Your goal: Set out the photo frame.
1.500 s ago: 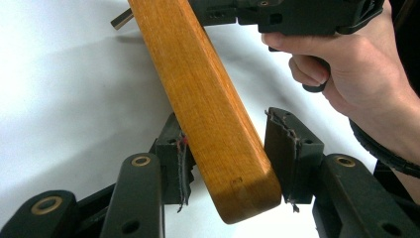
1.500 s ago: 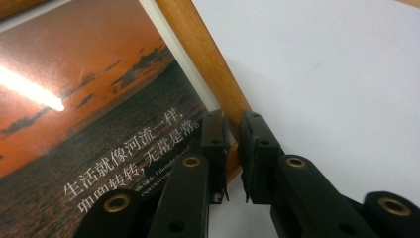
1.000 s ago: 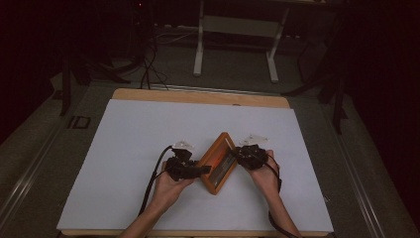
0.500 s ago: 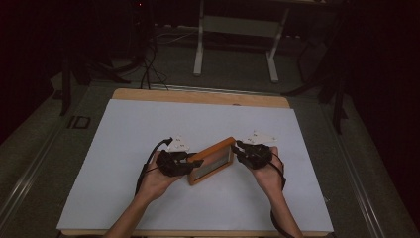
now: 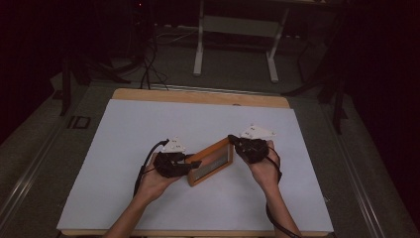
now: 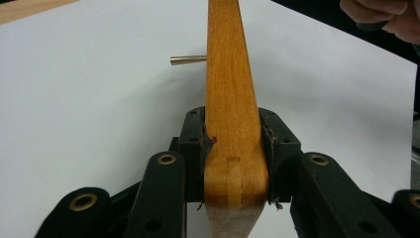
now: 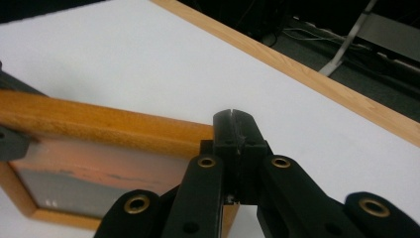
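A wooden picture frame (image 5: 213, 159) with a dark picture is held up on edge above the white table top (image 5: 148, 124). My left gripper (image 5: 195, 164) is shut on its near-left end, and the pads squeeze the wooden bar (image 6: 232, 99) from both sides after tightening a moment ago. A small brass pin (image 6: 188, 60) sticks out of the frame's side. My right gripper (image 5: 233, 141) sits at the frame's far-right corner (image 7: 99, 126). Its jaws have just been closing and now meet (image 7: 233, 126), with nothing visible between them.
The white sheet lies on a wooden table whose far edge (image 5: 198, 96) shows as a light strip. Beyond it stand a metal stand's legs (image 5: 235, 54) and cables on a dark floor. A person's hand (image 6: 381, 17) holds the other gripper.
The frame has swung from a steep diagonal to a flatter slant and come up on edge. The right hand has risen and its jaws have closed. The left hand has stayed put.
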The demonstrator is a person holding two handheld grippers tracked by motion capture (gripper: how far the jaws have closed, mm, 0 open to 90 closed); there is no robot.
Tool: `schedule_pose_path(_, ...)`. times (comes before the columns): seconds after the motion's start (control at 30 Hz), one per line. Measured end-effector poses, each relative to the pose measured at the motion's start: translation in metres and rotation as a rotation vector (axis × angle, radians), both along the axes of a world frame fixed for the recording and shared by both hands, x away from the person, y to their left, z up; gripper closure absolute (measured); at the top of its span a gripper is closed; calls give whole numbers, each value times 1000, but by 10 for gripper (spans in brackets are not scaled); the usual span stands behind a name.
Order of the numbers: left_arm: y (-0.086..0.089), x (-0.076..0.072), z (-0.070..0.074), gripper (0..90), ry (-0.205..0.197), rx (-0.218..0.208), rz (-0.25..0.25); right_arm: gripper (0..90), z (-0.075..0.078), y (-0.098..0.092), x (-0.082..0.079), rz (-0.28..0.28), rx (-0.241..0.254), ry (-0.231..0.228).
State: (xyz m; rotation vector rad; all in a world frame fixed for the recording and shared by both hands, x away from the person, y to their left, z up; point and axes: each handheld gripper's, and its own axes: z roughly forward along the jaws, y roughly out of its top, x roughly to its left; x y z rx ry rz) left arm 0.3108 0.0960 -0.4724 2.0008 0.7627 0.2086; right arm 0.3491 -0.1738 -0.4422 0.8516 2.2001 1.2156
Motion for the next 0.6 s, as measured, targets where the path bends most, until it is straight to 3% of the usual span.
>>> schedule_pose_path(0.3,0,-1,-1,681,1,-10,0,898,-2,-1,5,-21,63,6)
schedule_pose_path(0.6,1,-2,-4,644,13,-20,5,899,-4,2,7,-12,53,8)
